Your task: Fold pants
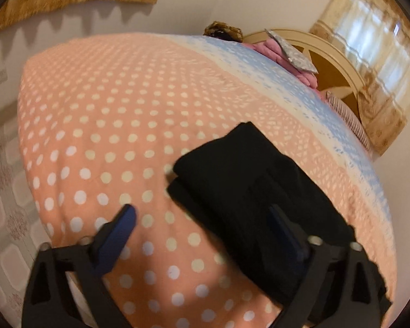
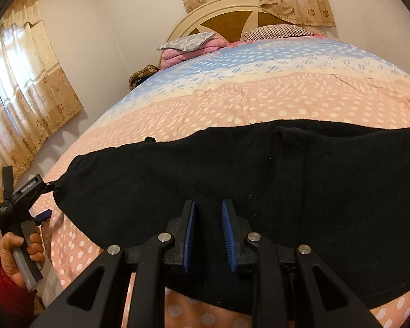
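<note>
The black pants [image 2: 232, 175] lie on the bed [image 2: 287, 90], already doubled into a long band that runs left to right across the spotted cover. In the left wrist view the band's end shows as a stack of layers [image 1: 232, 180], one edge sitting a little short of the one beneath.

The main risk is that the stacked layers slide apart. The cloth looks soft and thick, and the cover under it is smooth, so a drag or a lift from one layer alone could skew the edges or pull the whole band across the bed. A pinch that also catches the cover would ruck it up and spoil the fold. With the two ends well apart, uneven lifting by the two hands would probably leave a crooked crease.

The left gripper [image 1: 202, 218] is wide open and holds nothing. Its left finger [image 1: 120, 232] hangs over bare cover, while the other is over the pants' end; contact cannot be told. From the right wrist view it sits just beside that left end, held in the person's hand [image 2: 16, 254].

The right gripper [image 2: 208, 218] is part open, a narrow gap between its blue pads [image 2: 228, 232]. It hovers over the middle of the band near its close edge, with no cloth visibly pinched.
</note>
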A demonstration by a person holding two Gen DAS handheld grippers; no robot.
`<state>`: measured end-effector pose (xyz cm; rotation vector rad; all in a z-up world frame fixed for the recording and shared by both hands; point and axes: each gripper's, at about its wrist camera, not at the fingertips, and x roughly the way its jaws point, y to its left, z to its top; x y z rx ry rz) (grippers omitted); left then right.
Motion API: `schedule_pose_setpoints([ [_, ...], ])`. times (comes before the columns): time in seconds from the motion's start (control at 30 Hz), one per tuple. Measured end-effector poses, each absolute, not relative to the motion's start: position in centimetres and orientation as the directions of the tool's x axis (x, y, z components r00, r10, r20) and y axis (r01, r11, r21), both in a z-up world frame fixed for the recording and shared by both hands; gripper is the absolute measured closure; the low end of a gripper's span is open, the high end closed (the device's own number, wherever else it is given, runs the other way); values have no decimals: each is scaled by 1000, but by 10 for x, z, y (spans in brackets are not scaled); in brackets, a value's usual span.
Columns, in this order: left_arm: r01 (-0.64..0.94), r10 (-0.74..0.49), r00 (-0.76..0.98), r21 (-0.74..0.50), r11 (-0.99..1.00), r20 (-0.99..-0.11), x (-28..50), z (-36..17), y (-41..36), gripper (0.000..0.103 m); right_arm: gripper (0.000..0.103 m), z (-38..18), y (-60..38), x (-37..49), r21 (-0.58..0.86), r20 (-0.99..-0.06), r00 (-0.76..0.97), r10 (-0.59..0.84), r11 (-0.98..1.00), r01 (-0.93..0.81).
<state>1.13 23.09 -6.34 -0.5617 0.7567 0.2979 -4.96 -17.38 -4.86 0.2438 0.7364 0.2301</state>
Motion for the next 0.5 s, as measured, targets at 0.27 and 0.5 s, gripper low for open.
schedule_pose_setpoints([
  [0.27, -434, 9, 734, -458, 776, -679, 13, -67, 243, 43, 81, -50, -177, -52, 320, -619, 719, 316, 937, -136],
  [0.5, -411, -7, 769, -503, 760, -639, 1, -68, 245, 80, 81, -51, -180, -52, 329, -613, 721, 325, 934, -141],
])
